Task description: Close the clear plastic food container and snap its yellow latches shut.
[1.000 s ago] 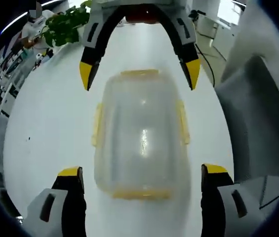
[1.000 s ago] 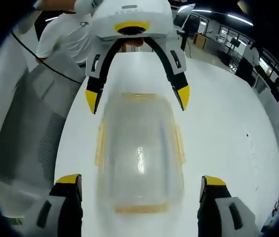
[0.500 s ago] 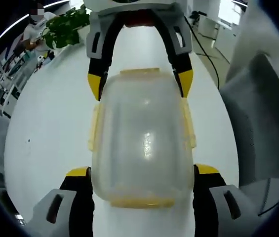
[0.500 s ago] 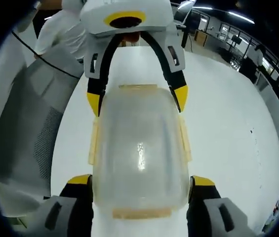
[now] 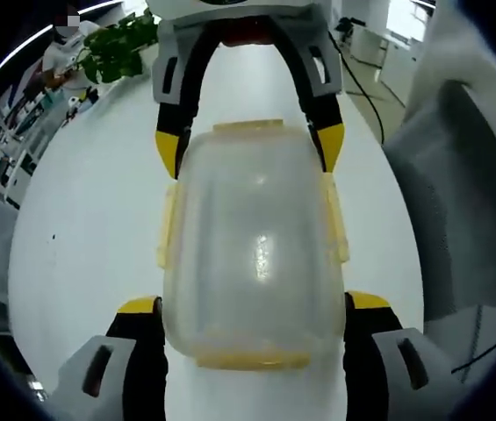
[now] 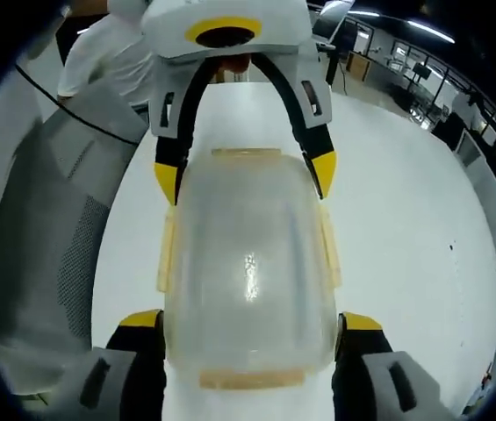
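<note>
The clear plastic food container (image 5: 252, 254) lies on the white table (image 5: 81, 228) with its lid on top. Yellow latches (image 5: 167, 226) run along its sides and ends. My left gripper (image 5: 252, 307) is shut on the container's near end, its yellow fingertips (image 5: 139, 307) pressed against both sides. My right gripper (image 5: 249, 147) comes in from the opposite side and is shut on the far end. In the right gripper view the same container (image 6: 248, 263) sits between my right gripper (image 6: 252, 320) at the bottom and my left gripper (image 6: 245, 171) at the top.
A green plant (image 5: 116, 44) stands at the table's far left. A grey mesh chair (image 5: 458, 219) is beside the table, with a black cable (image 5: 366, 96) near it. A person in a white shirt (image 6: 107, 53) stands behind the chair (image 6: 46, 228).
Both grippers stood open around the container a second ago; both have since shut on its two ends. Nothing has shifted in the last half second.
</note>
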`<state>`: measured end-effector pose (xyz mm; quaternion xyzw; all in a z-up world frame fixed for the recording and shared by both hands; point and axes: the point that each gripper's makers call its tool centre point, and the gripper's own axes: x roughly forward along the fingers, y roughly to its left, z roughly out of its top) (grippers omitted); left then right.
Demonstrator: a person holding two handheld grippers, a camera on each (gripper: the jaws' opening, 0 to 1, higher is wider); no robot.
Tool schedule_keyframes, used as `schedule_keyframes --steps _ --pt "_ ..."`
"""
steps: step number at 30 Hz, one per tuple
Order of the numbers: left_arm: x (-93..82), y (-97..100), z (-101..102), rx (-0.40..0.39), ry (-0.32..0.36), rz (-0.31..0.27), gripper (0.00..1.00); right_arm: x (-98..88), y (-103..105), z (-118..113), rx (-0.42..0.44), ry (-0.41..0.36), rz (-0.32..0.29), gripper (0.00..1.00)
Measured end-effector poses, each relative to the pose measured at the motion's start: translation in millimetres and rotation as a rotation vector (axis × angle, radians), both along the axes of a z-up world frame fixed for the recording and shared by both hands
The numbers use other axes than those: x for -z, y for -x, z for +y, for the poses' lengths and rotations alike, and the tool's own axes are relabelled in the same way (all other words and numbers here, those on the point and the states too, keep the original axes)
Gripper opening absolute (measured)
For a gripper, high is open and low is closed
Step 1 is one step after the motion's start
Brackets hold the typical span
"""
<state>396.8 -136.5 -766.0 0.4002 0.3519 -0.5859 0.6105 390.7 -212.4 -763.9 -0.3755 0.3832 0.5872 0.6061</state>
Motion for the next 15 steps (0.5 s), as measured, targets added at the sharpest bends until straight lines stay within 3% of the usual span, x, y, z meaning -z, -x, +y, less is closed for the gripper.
schedule_keyframes --steps 7,15 --pt "1.4 5.2 39.2 -0.017 -0.020 -0.005 0.81 0.2 3.4 42.0 -0.024 0.015 0.001 0.78" --pt "2.3 7.3 98.0 -0.026 -0.046 -0.002 0.82 -0.1 5.8 96.7 -0.030 0.006 0.000 0.78"
